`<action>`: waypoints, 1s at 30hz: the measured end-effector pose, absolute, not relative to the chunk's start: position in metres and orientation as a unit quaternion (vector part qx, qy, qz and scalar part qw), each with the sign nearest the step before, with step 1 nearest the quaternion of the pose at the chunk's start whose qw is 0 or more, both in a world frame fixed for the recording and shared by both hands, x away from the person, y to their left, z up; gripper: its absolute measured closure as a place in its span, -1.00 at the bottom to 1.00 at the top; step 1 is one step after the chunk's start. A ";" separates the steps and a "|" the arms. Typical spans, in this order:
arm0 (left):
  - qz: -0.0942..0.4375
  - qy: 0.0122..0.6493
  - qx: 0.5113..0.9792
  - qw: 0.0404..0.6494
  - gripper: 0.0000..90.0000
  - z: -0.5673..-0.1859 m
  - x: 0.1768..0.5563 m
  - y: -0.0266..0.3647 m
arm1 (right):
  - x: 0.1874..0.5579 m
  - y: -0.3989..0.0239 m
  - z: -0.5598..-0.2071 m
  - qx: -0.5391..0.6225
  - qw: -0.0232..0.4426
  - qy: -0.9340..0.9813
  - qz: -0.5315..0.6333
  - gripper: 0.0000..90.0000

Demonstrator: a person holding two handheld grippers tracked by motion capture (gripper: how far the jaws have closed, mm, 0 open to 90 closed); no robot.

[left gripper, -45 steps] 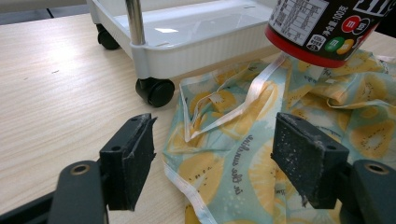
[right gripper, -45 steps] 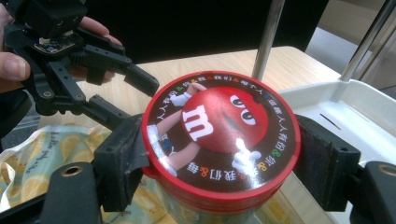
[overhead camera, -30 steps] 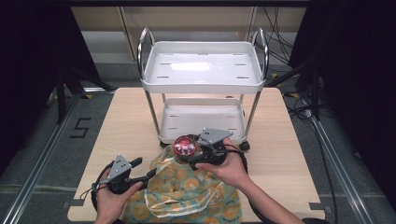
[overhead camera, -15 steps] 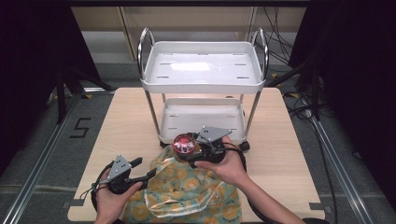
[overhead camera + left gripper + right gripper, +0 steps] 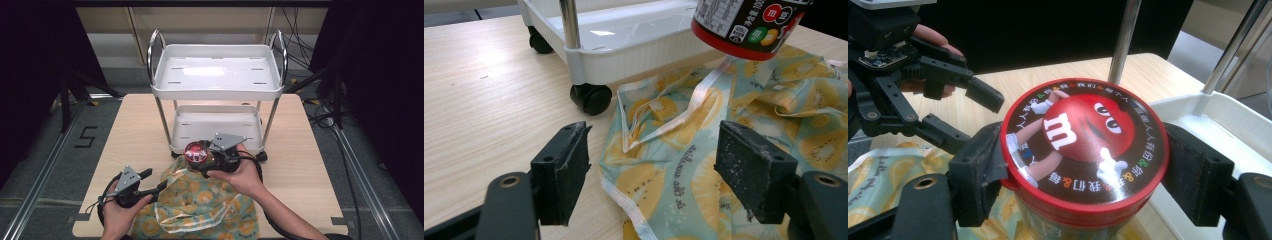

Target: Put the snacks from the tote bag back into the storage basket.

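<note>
The left matte black plastic claw [image 5: 150,181] carries a grey three-cornered plate on top and a black cable looping behind it. Its jaws end in thick rectangular black pads [image 5: 561,171] with scuffed, whitish-speckled faces, each bolted to an arm with a round screw hole. The right black claw [image 5: 206,159] has the same grey plate, cable and pads. Both forearms are bare, without sleeves.

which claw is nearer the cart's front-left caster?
Left. The left claw is open over the fruit-print bag's edge, the caster just ahead of it. The right claw holds the red-lidded candy jar further right, near the cart's lower tray.
</note>
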State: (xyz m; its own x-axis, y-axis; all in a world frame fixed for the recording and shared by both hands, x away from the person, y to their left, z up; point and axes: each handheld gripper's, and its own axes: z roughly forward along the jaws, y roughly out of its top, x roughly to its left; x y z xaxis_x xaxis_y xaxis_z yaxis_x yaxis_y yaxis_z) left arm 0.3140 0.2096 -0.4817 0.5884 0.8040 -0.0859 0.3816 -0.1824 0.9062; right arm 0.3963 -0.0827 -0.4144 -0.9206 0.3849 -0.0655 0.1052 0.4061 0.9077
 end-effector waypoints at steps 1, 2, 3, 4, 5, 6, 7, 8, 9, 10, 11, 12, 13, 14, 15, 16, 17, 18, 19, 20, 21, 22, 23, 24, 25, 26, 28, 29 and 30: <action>0.212 0.401 0.739 0.498 -0.36 -0.482 0.314 0.210 | 0.397 -0.083 -0.414 0.148 0.138 0.827 0.525 -0.42; 0.213 0.401 0.739 0.497 -0.36 -0.482 0.314 0.209 | 0.397 -0.082 -0.415 0.149 0.142 0.824 0.529 -0.42; 0.213 0.401 0.739 0.498 -0.36 -0.482 0.314 0.209 | 0.397 -0.081 -0.415 0.151 0.136 0.824 0.529 -0.42; 0.213 0.401 0.738 0.499 -0.36 -0.482 0.314 0.209 | 0.397 -0.081 -0.415 0.156 0.136 0.823 0.529 -0.42; 0.214 0.401 0.738 0.499 -0.36 -0.482 0.314 0.209 | 0.398 -0.081 -0.415 0.152 0.136 0.823 0.529 -0.42; 0.214 0.401 0.738 0.499 -0.36 -0.481 0.314 0.209 | 0.398 -0.081 -0.415 0.151 0.136 0.824 0.529 -0.42; 0.214 0.401 0.738 0.498 -0.36 -0.482 0.314 0.209 | 0.399 -0.081 -0.415 0.151 0.137 0.824 0.528 -0.42; 0.214 0.400 0.739 0.499 -0.36 -0.482 0.314 0.209 | 0.399 -0.081 -0.415 0.153 0.135 0.824 0.529 -0.42; 0.214 0.402 0.738 0.497 -0.36 -0.481 0.314 0.209 | 0.399 -0.081 -0.415 0.153 0.136 0.824 0.528 -0.42; 0.214 0.403 0.737 0.500 -0.36 -0.482 0.314 0.209 | 0.399 -0.081 -0.415 0.153 0.136 0.824 0.528 -0.42; 0.214 0.404 0.736 0.500 -0.36 -0.482 0.314 0.208 | 0.399 -0.081 -0.415 0.153 0.136 0.825 0.528 -0.42; 0.214 0.402 0.737 0.499 -0.36 -0.482 0.314 0.209 | 0.400 -0.081 -0.415 0.152 0.136 0.824 0.528 -0.42; 0.215 0.401 0.739 0.496 -0.36 -0.481 0.314 0.209 | 0.400 -0.080 -0.415 0.151 0.138 0.824 0.528 -0.42; 0.215 0.401 0.739 0.497 -0.36 -0.481 0.314 0.209 | 0.400 -0.080 -0.415 0.150 0.138 0.825 0.527 -0.42; 0.215 0.401 0.739 0.497 -0.36 -0.481 0.314 0.209 | 0.401 -0.080 -0.415 0.151 0.138 0.824 0.528 -0.42; 0.215 0.401 0.739 0.497 -0.36 -0.481 0.314 0.209 | 0.402 -0.081 -0.414 0.142 0.144 0.827 0.525 -0.42; 0.214 0.403 0.736 0.500 -0.36 -0.482 0.314 0.209 | 0.403 -0.080 -0.413 0.141 0.146 0.827 0.525 -0.42; 0.215 0.401 0.739 0.496 -0.36 -0.481 0.314 0.209 | 0.402 -0.080 -0.413 0.147 0.139 0.827 0.524 -0.42; 0.213 0.400 0.739 0.499 -0.36 -0.482 0.314 0.209 | 0.402 -0.080 -0.413 0.153 0.138 0.825 0.525 -0.42; 0.214 0.400 0.739 0.498 -0.36 -0.481 0.314 0.209 | 0.402 -0.079 -0.413 0.154 0.140 0.824 0.526 -0.42; 0.214 0.400 0.739 0.499 -0.36 -0.482 0.314 0.209 | 0.402 -0.079 -0.413 0.154 0.140 0.826 0.524 -0.42; 0.214 0.400 0.739 0.498 -0.36 -0.482 0.314 0.209 | 0.402 -0.078 -0.413 0.154 0.140 0.825 0.526 -0.42; 0.214 0.401 0.739 0.498 -0.36 -0.482 0.314 0.209 | 0.402 -0.078 -0.413 0.152 0.137 0.825 0.527 -0.42; 0.214 0.400 0.739 0.499 -0.36 -0.482 0.314 0.210 | 0.402 -0.078 -0.413 0.152 0.136 0.825 0.527 -0.42; 0.214 0.400 0.739 0.499 -0.36 -0.482 0.314 0.210 | 0.403 -0.077 -0.413 0.152 0.136 0.825 0.527 -0.42; 0.214 0.400 0.739 0.498 -0.36 -0.482 0.314 0.210 | 0.403 -0.077 -0.413 0.152 0.138 0.825 0.527 -0.42; 0.214 0.401 0.738 0.498 -0.36 -0.482 0.314 0.210 | 0.404 -0.077 -0.413 0.153 0.137 0.824 0.528 -0.42; 0.214 0.401 0.738 0.499 -0.36 -0.481 0.314 0.209 | 0.404 -0.077 -0.413 0.154 0.138 0.824 0.527 -0.42; 0.214 0.401 0.738 0.499 -0.36 -0.481 0.314 0.209 | 0.405 -0.078 -0.413 0.153 0.145 0.823 0.527 -0.42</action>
State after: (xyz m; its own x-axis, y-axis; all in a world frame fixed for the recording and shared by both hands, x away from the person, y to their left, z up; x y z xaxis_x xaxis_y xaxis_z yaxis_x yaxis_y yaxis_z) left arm 0.3141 0.2094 -0.4815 0.5867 0.8054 -0.0841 0.3786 -0.1810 0.9077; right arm 0.4046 -0.0777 -0.4129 -0.9111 0.4049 -0.0771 0.0992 0.3969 0.9125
